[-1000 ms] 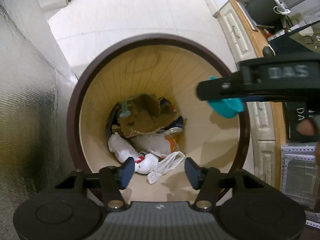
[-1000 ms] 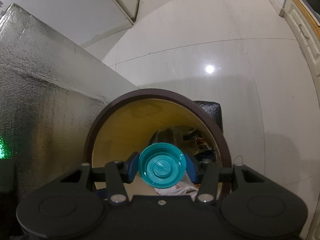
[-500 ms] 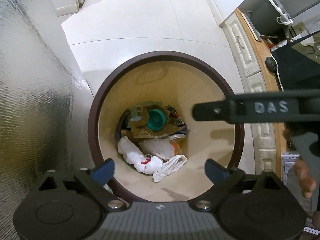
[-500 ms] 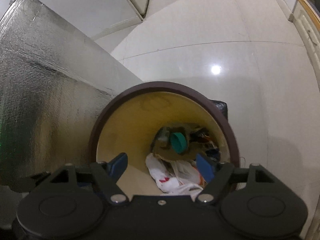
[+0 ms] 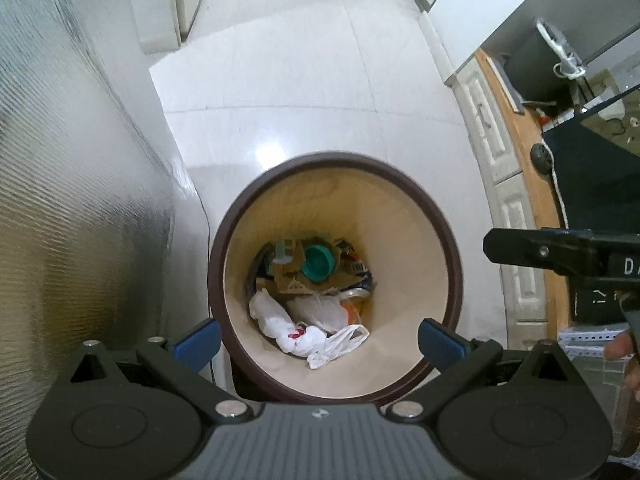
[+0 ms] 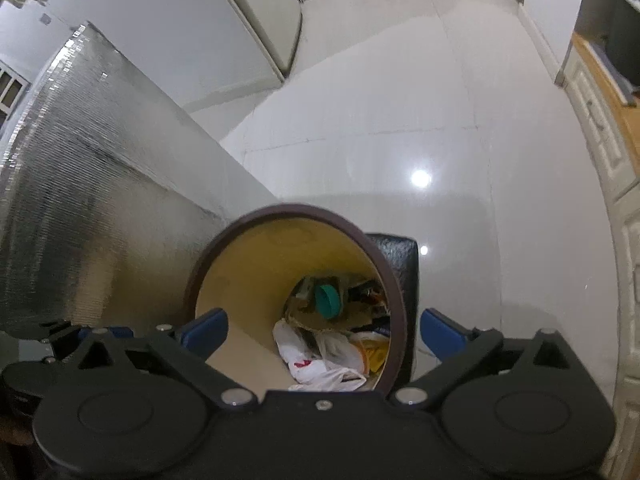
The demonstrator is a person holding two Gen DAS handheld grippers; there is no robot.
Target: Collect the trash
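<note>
A round bin (image 5: pixel 332 157) with a brown rim and a beige inside stands on the floor below both grippers. At its bottom a teal lid (image 5: pixel 318 262) lies on torn cardboard (image 5: pixel 290 280), beside knotted white plastic bags (image 5: pixel 304 330). My left gripper (image 5: pixel 320 338) hangs above the bin's near rim, its jaws opening wide with nothing between them. My right gripper (image 6: pixel 323 326) is also above the bin (image 6: pixel 288 209). Its jaws are opening, and they are empty. The teal lid (image 6: pixel 327 300) shows far below them. One black finger of the right gripper (image 5: pixel 560 254) reaches in from the right.
A silver foil-covered wall (image 5: pixel 80 200) stands close against the bin's left side. A white cabinet with a wooden top (image 5: pixel 508 208) runs along the right. A black block (image 6: pixel 400 256) sits behind the bin. Glossy white floor tiles (image 5: pixel 300 80) stretch beyond, and a hand (image 5: pixel 624 356) shows at the right edge.
The right gripper opened and let go of the teal lid, which now lies in the bin. Both grippers spread wide and rose, so the bin looks smaller.
</note>
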